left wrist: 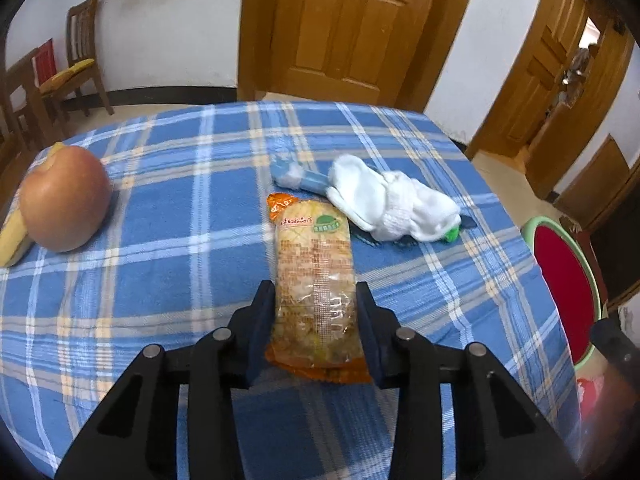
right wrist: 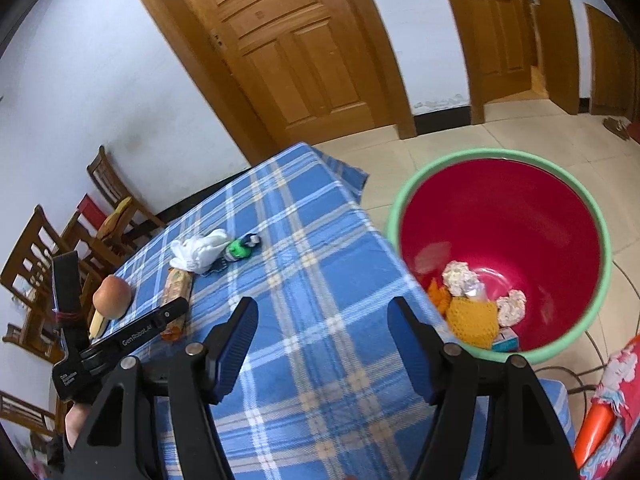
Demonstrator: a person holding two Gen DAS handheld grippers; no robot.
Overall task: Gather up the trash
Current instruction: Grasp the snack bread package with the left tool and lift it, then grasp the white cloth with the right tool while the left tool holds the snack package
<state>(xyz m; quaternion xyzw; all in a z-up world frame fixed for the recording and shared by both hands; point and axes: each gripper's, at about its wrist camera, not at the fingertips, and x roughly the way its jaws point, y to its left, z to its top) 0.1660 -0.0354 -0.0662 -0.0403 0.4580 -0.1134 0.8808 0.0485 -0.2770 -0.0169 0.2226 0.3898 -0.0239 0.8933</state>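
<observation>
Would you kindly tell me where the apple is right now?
The apple sits at the far left of the left wrist view on the checked tablecloth, touching a yellow wedge, well left of the snack packet.

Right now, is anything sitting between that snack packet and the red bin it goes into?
Nothing visible. The snack packet sits between the left hand-held gripper's fingers; only bare tablecloth lies toward the red bin beside the table.

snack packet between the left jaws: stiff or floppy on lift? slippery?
The snack packet looks filled and fairly firm, so it probably sags little. Its glossy film may slip between the left gripper pads. It lies flat on the tablecloth, so rolling seems unlikely.
</observation>
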